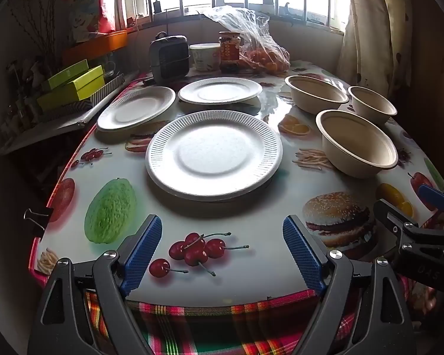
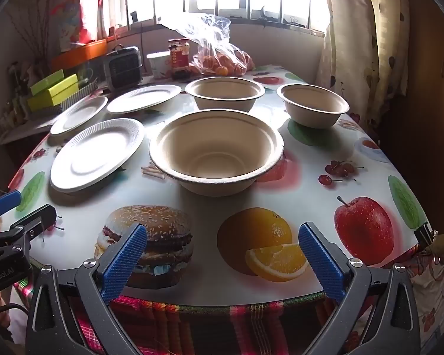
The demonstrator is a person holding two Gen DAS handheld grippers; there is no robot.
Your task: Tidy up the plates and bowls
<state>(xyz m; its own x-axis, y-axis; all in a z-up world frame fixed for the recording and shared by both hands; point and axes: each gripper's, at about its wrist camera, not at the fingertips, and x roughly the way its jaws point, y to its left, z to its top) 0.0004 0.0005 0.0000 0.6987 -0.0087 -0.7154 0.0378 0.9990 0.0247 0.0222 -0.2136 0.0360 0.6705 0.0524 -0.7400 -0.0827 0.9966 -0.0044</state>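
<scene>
Three white paper plates lie apart on the left half of the table: a near one (image 1: 213, 154) (image 2: 97, 153), a far left one (image 1: 136, 108) (image 2: 78, 114) and a far middle one (image 1: 220, 90) (image 2: 144, 98). Three beige bowls stand upright on the right: a near one (image 1: 357, 142) (image 2: 216, 151), a far one (image 1: 316, 93) (image 2: 225, 92) and a far right one (image 1: 372, 104) (image 2: 312, 105). My left gripper (image 1: 222, 251) is open and empty over the table's near edge, in front of the near plate. My right gripper (image 2: 222, 254) (image 1: 423, 207) is open and empty in front of the near bowl.
The table (image 1: 251, 266) carries a fruit-print cloth. At its back stand a small grey heater (image 1: 169, 57), a white tub (image 1: 205, 56), a jar (image 1: 229, 50) and a plastic bag of oranges (image 1: 260, 50). Green boxes (image 1: 74, 87) sit on a shelf at the left. A curtain (image 1: 367, 29) hangs at the right.
</scene>
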